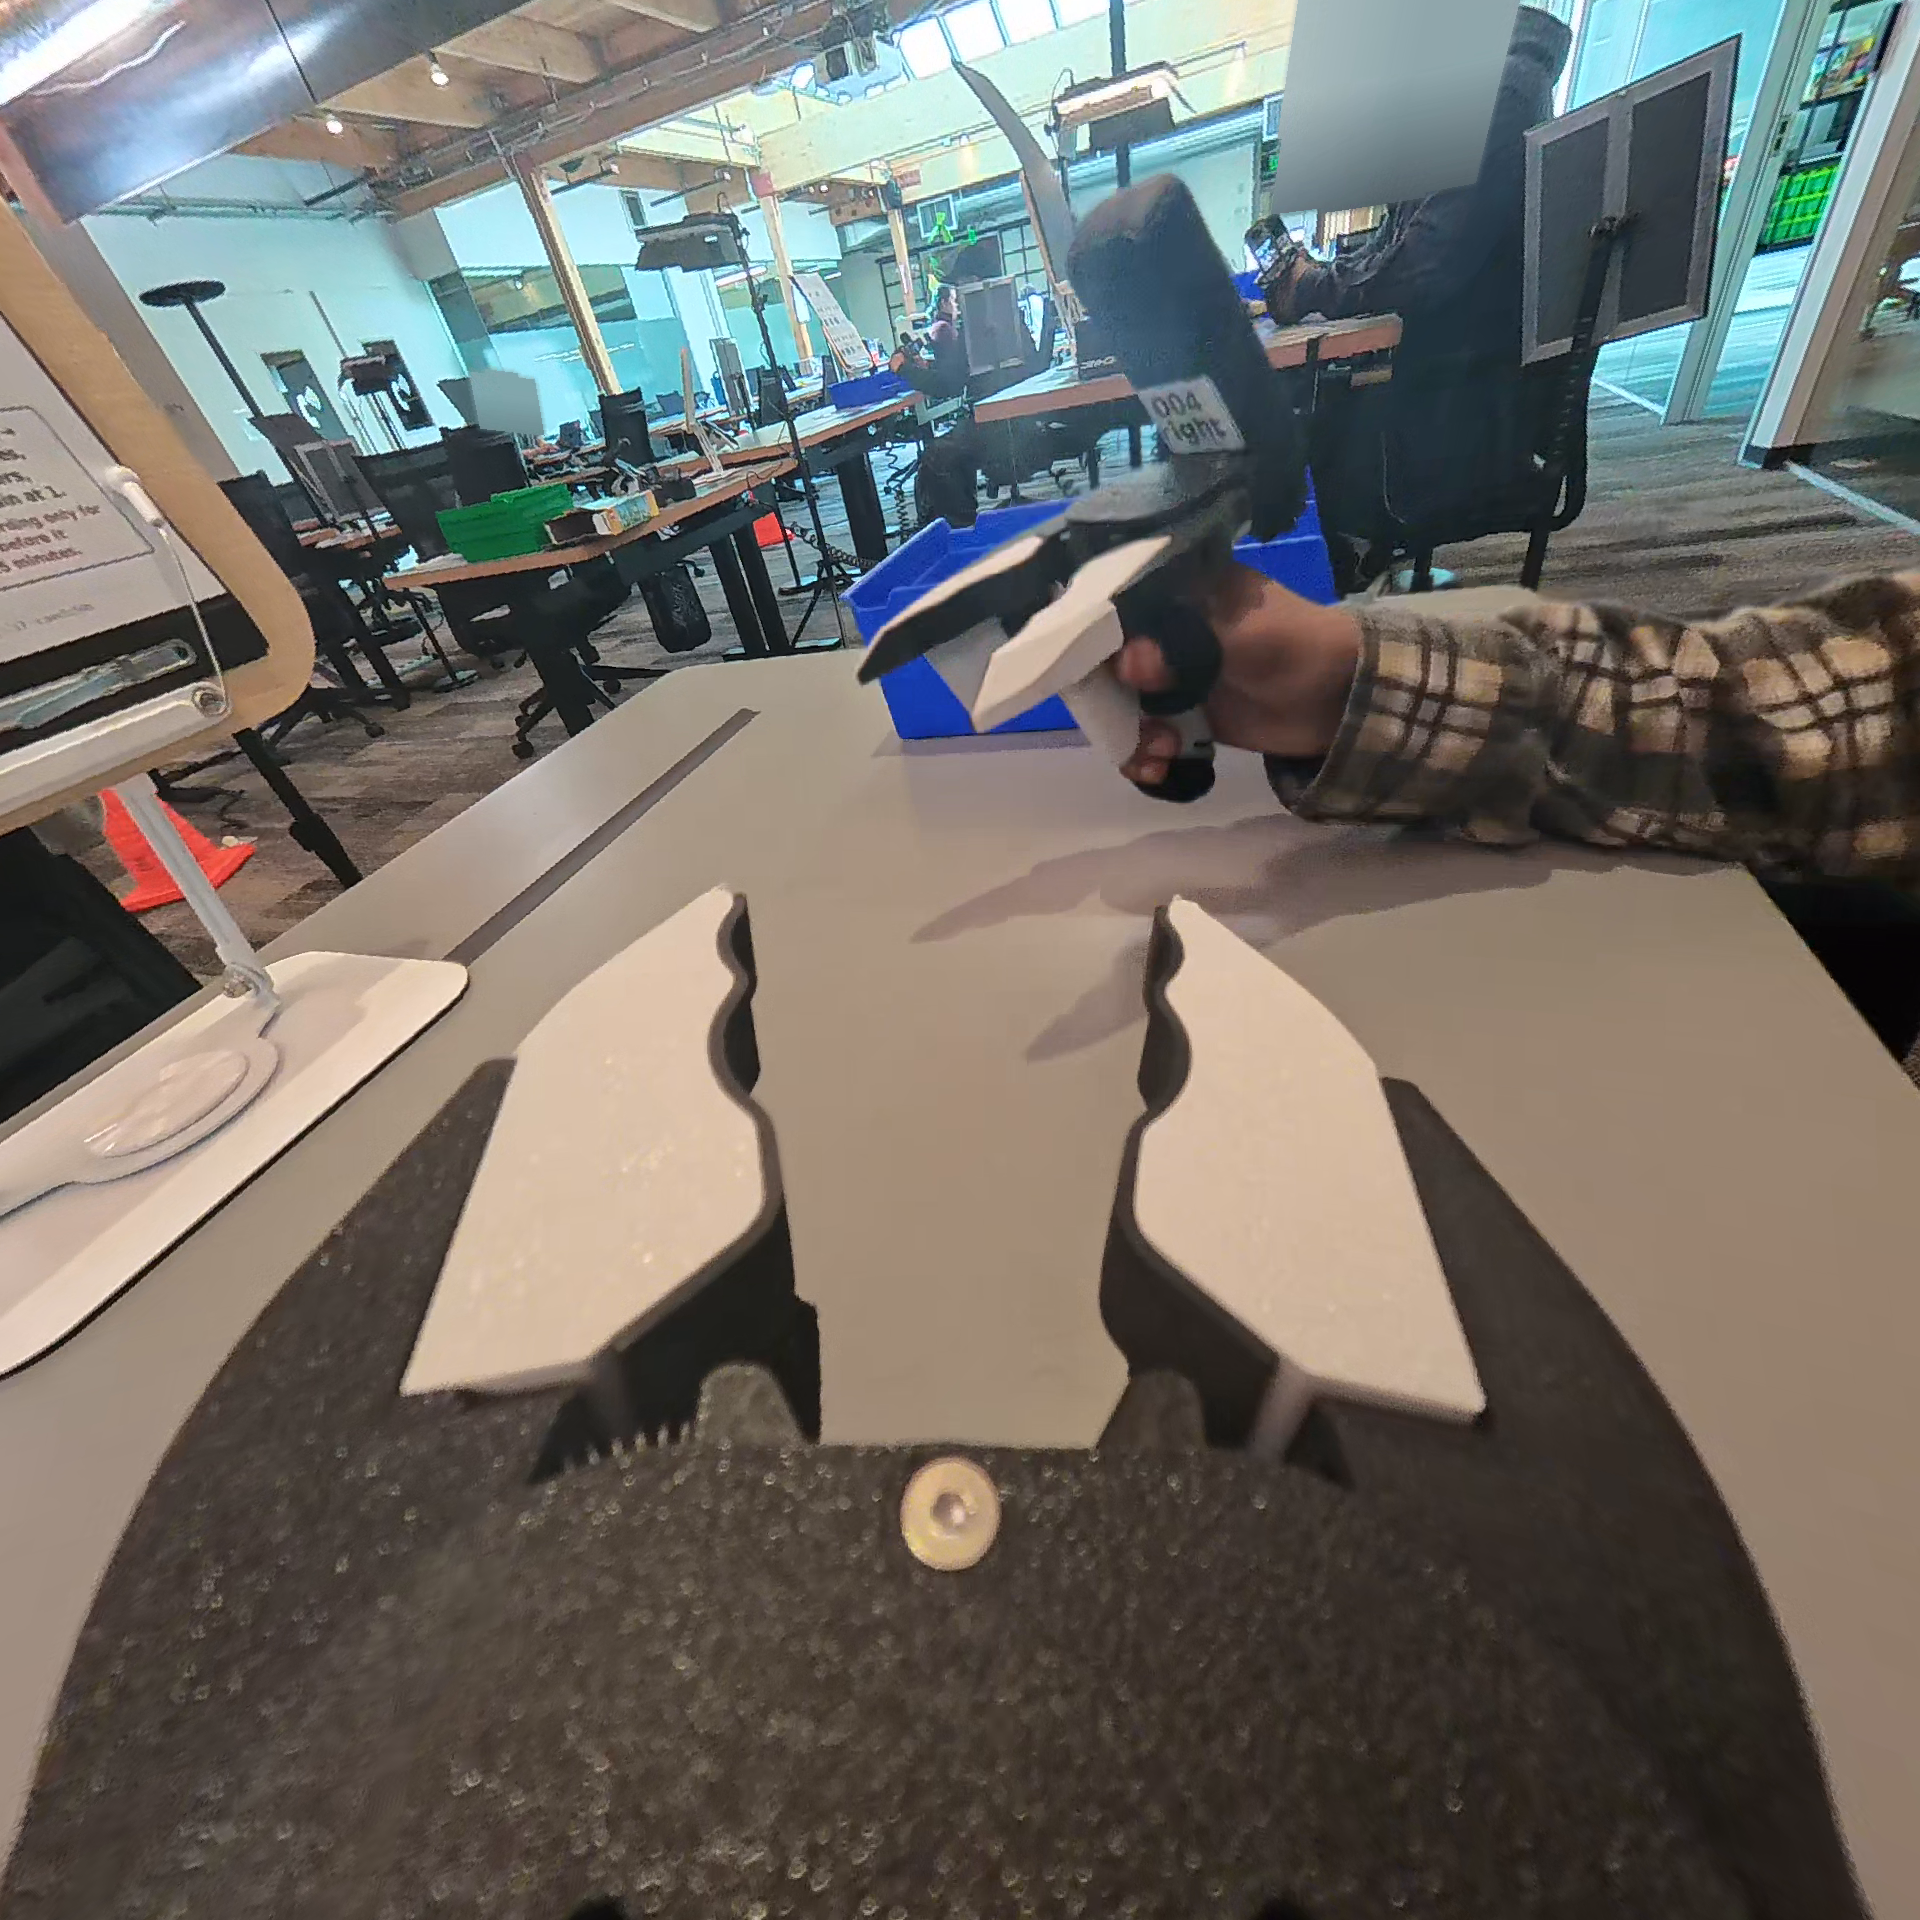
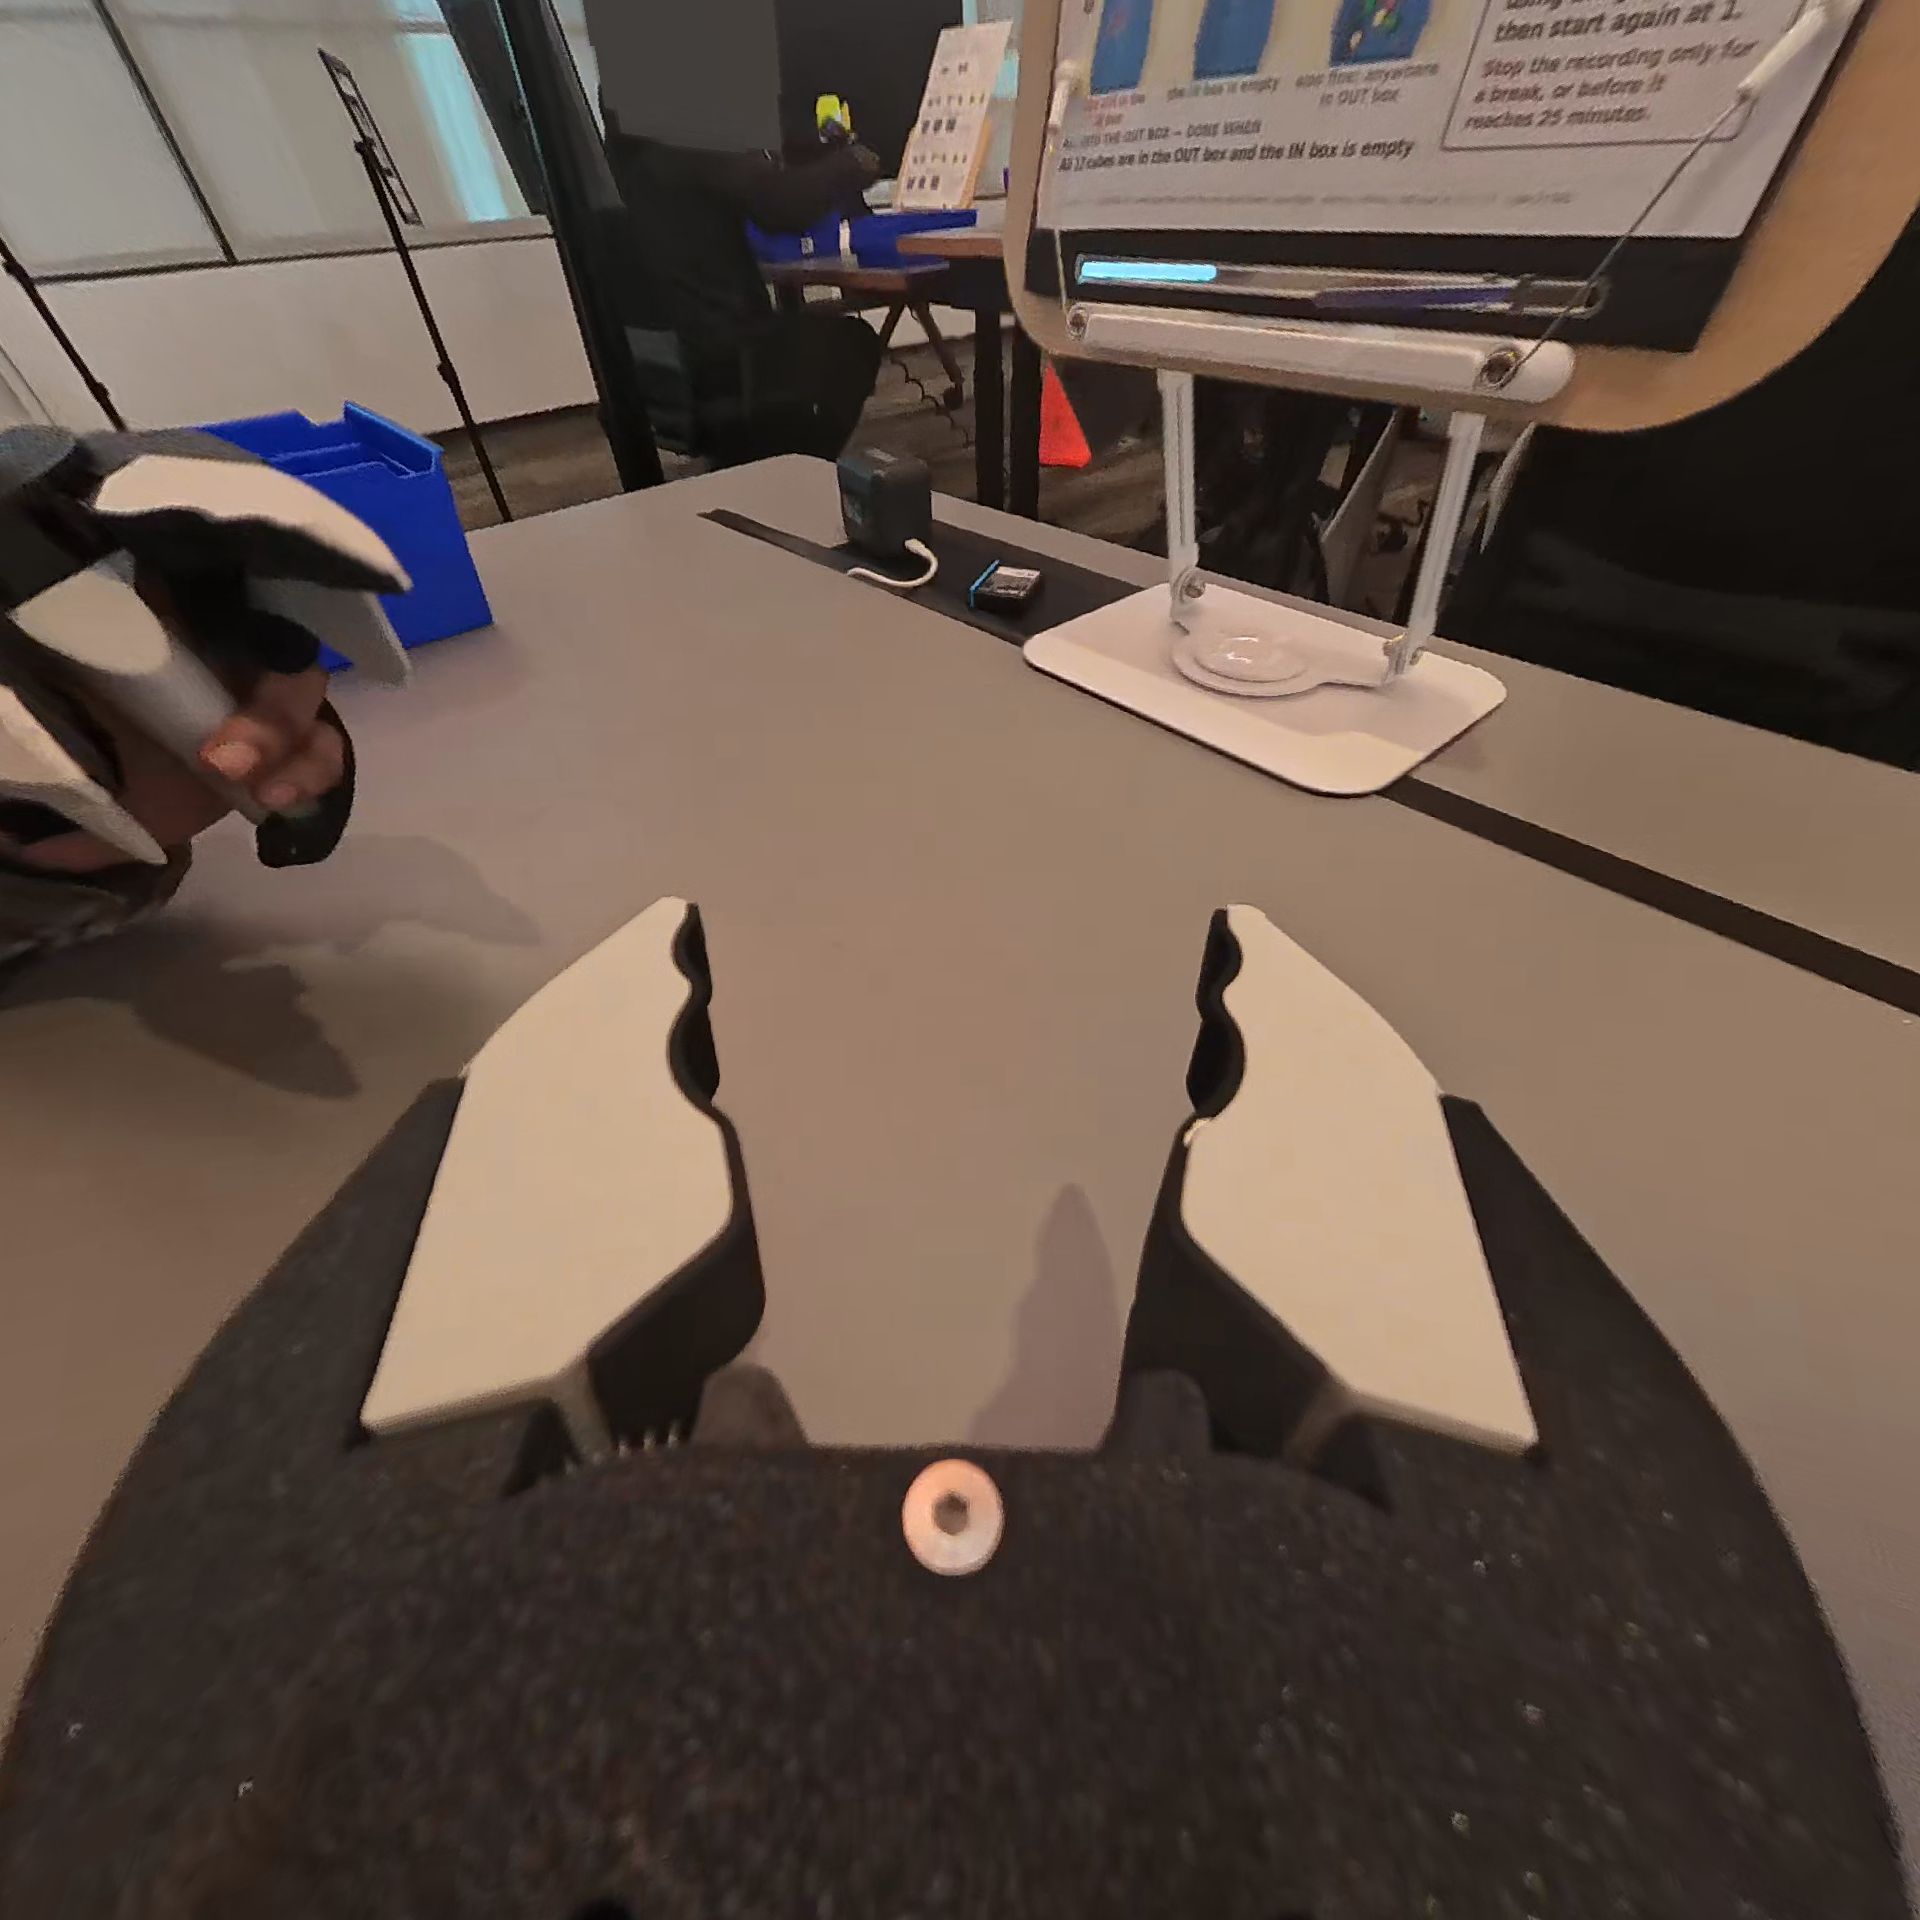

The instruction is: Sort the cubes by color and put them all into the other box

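Observation:
No cubes show in either view. A blue box (image 1: 904, 582) stands on the grey table at the far side, partly hidden behind my right gripper; what is inside it is hidden. It also shows in the right wrist view (image 2: 416, 540) at the far left. My left gripper (image 1: 951, 914) is open and empty, low over bare table. My right gripper (image 2: 956, 920) is open and empty over bare table. It shows in the left wrist view (image 1: 925, 691) held up in front of the box by a hand in a plaid sleeve. The left gripper shows at the left edge of the right wrist view (image 2: 281, 623).
A white tablet stand (image 2: 1268, 686) with an instruction board stands on the table, at the left in the left wrist view (image 1: 208, 1091). A small black device (image 2: 883, 499) with a white cable and a small black block (image 2: 1003, 584) lie on a dark strip. Office desks and chairs lie beyond.

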Demonstrator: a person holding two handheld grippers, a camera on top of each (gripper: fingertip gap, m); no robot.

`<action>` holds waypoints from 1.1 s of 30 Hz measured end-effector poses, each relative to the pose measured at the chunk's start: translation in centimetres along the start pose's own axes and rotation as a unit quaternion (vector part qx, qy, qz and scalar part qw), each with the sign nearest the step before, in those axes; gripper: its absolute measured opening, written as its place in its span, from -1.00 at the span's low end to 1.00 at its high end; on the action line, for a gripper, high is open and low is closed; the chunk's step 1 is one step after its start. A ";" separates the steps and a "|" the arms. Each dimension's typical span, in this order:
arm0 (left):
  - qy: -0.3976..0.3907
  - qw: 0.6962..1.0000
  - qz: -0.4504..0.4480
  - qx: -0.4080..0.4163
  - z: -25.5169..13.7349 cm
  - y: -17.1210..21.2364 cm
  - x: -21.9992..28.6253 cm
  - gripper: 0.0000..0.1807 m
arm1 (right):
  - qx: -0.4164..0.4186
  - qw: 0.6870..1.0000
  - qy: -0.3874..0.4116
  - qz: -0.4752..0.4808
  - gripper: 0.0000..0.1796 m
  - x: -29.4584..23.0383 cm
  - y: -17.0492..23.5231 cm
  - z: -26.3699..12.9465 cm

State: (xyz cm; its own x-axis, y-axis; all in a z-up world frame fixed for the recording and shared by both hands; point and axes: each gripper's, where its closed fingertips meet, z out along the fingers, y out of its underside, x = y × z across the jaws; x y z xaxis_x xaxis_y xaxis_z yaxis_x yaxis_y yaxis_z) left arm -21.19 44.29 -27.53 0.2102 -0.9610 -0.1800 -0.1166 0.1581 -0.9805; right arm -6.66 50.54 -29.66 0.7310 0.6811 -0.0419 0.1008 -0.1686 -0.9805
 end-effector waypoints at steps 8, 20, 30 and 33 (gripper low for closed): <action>-0.050 0.999 0.001 -0.010 -1.9 -0.7 -2.4 -0.18 | -0.001 1.000 -0.022 -0.010 -0.07 -1.3 2.0 0.4; -0.504 0.840 -0.003 -0.202 -33.2 -7.0 -19.3 -0.32 | -0.012 0.998 -0.054 -0.014 -0.11 -3.1 2.4 1.0; -0.585 0.703 -0.230 -0.333 -45.7 8.8 -23.8 -0.43 | -0.025 0.998 -0.061 -0.010 -0.11 -3.3 3.0 1.3; -0.590 0.678 -0.259 -0.354 -46.4 11.3 -24.3 -0.48 | -0.026 0.998 -0.063 -0.009 -0.11 -3.4 3.0 1.3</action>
State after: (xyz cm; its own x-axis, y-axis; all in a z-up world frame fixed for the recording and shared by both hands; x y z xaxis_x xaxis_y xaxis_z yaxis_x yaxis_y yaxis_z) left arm -72.63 58.88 -30.60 0.9826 0.0699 -0.1722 -0.0791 -0.6811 -0.7279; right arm -9.71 48.63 -32.71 0.6376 0.7687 -0.0507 0.1506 -0.1889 -0.9704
